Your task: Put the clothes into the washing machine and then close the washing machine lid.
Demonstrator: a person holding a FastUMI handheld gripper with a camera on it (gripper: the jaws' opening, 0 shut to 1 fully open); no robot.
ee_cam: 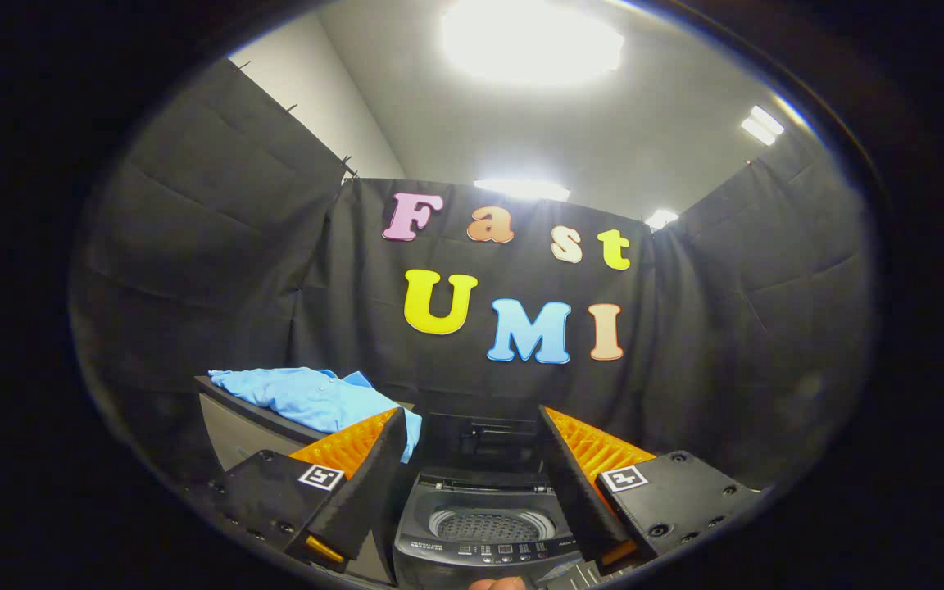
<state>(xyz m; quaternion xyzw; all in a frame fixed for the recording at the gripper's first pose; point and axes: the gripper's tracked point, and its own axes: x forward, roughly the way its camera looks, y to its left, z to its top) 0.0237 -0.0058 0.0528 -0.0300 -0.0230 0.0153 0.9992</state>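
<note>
Nearest me, my gripper [472, 434] stood released, its fingers spread wide and grasping nothing. Between them and just below sat the washing machine [484, 533], its lid [480, 442] raised upright at the far side and the perforated drum [486, 524] showing. To the left, beyond the left finger, the light blue clothes [308, 397] lay crumpled on a grey worktop [230, 426], just beside the machine. A fingertip [498, 583] showed at the near edge.
</note>
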